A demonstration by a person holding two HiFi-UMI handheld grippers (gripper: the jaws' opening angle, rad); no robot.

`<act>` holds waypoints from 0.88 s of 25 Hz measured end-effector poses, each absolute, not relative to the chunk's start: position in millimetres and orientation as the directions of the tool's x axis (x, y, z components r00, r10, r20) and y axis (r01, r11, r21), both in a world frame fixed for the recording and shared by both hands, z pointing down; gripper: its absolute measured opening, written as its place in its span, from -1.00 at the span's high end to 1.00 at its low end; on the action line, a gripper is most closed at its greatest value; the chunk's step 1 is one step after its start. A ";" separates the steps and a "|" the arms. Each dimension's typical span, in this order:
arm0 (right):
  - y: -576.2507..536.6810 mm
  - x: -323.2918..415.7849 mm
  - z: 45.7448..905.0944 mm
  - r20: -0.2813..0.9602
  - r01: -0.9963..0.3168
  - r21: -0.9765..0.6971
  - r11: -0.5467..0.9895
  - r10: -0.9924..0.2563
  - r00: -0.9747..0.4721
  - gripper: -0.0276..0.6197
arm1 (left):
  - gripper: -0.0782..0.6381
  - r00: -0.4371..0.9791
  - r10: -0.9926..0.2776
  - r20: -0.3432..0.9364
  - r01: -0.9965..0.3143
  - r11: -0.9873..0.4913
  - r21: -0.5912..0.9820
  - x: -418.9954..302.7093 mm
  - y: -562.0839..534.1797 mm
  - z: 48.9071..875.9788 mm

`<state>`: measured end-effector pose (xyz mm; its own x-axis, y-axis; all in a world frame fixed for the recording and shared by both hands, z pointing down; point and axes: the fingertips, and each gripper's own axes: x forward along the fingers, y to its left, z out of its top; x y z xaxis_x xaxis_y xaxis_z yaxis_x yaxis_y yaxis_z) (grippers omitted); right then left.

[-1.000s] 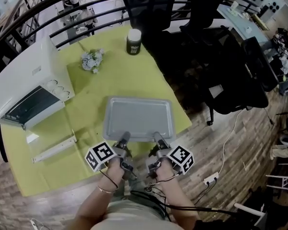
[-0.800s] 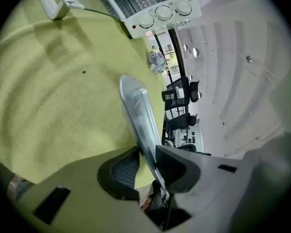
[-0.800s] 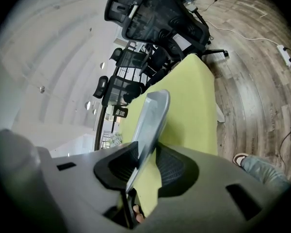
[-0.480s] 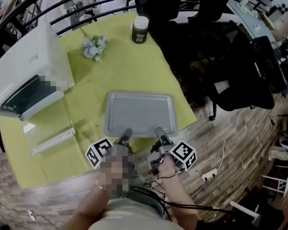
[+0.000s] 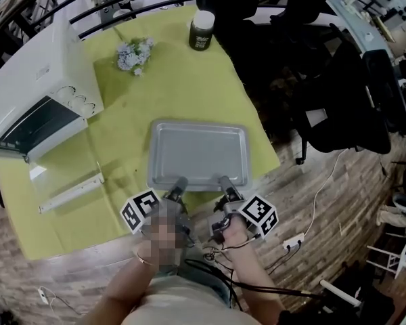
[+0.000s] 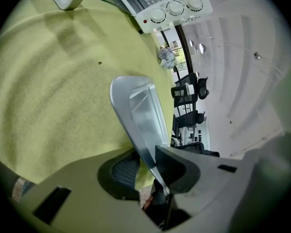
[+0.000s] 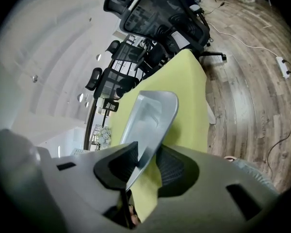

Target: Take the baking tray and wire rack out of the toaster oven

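Pinching near rim of baking tray (image 5: 197,153), left gripper (image 5: 178,183) fingers, right gripper (image 5: 224,181) fingers

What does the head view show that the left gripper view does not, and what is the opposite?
Only the head view: the right hand-held gripper at the near rim of the baking tray. Only the left gripper view: the pads of the left hand-held gripper pressing that rim. Both: the baking tray, the toaster oven, the flowers, the green tablecloth.
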<state>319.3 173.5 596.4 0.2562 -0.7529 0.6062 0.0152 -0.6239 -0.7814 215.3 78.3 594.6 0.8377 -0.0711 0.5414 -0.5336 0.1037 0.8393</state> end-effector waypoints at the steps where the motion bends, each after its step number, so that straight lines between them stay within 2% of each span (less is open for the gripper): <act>1: 173.8 318.8 598.0 0.613 0.011 -0.776 -0.631 -0.749 0.250 0.56 | 0.52 0.835 -0.068 0.546 -0.538 0.106 0.836 214.9 78.9 596.1; 13: 175.8 315.2 606.9 0.664 -0.003 -0.732 -0.681 -0.714 0.221 0.55 | 0.53 0.810 -0.056 0.583 -0.573 0.136 0.808 212.2 80.6 606.1; 15: 174.3 313.5 605.4 0.660 -0.005 -0.737 -0.676 -0.721 0.213 0.47 | 0.53 0.817 -0.053 0.575 -0.564 0.143 0.814 213.5 80.7 605.0; 17: 174.6 310.6 604.9 0.659 0.011 -0.741 -0.671 -0.724 0.206 0.27 | 0.42 0.826 -0.046 0.562 -0.549 0.159 0.820 215.2 81.8 603.7; 22: 183.7 303.1 606.8 0.675 0.040 -0.730 -0.682 -0.710 0.202 0.25 | 0.14 0.823 -0.005 0.568 -0.557 0.184 0.810 215.0 90.1 603.2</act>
